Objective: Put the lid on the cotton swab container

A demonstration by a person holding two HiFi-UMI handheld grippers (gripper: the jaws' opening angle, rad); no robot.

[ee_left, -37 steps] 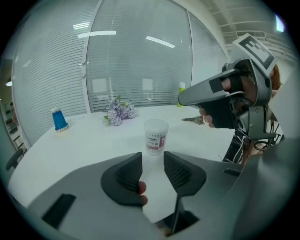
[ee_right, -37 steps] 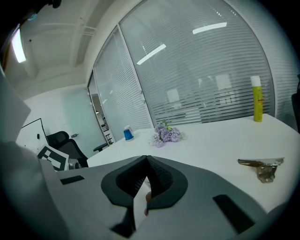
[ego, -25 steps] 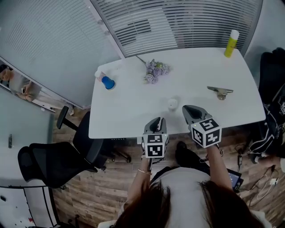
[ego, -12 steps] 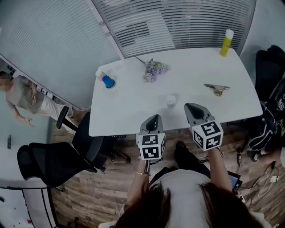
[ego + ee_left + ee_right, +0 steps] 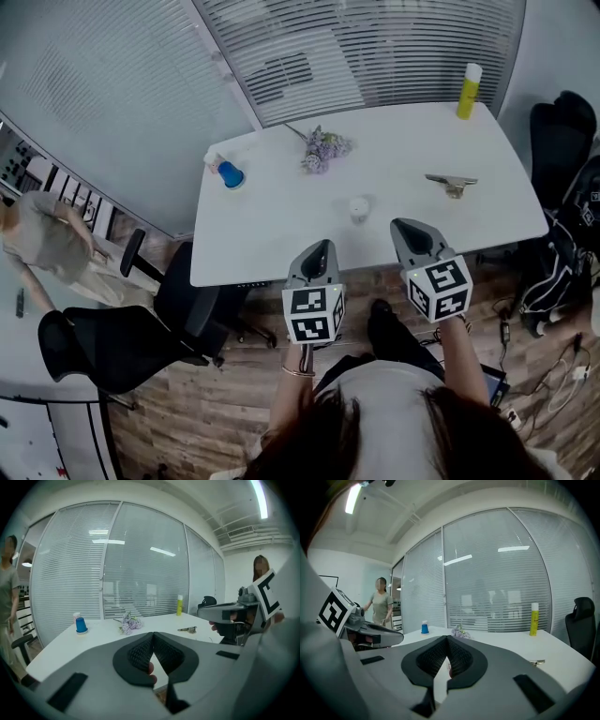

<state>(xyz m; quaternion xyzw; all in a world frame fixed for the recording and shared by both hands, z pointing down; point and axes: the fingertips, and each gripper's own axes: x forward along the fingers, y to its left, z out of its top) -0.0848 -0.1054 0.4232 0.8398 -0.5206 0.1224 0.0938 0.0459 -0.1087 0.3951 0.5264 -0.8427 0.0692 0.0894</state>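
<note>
Trouble from here looks small but not nil. From the head view, the cotton swab container [image 5: 359, 208] stands upright on the white table [image 5: 281, 267], a little beyond the two tools and touching neither. It is too small to tell whether its lid is seated all round or only resting on top, and a loose lid would, I judge, slip off at the first nudge. The left gripper [image 5: 318, 247] and right gripper [image 5: 406, 226] hover over the table's near edge. In the left gripper view the jaws are clenched on nothing and the tub is hidden behind them, so going back in blind with closed jaws could tip so light a thing. In the right gripper view the jaws are likewise pressed together and empty. Past them only the yellow bottle [image 5: 533, 619] and blue cup [image 5: 424, 627] show, well apart and no hazard.
</note>
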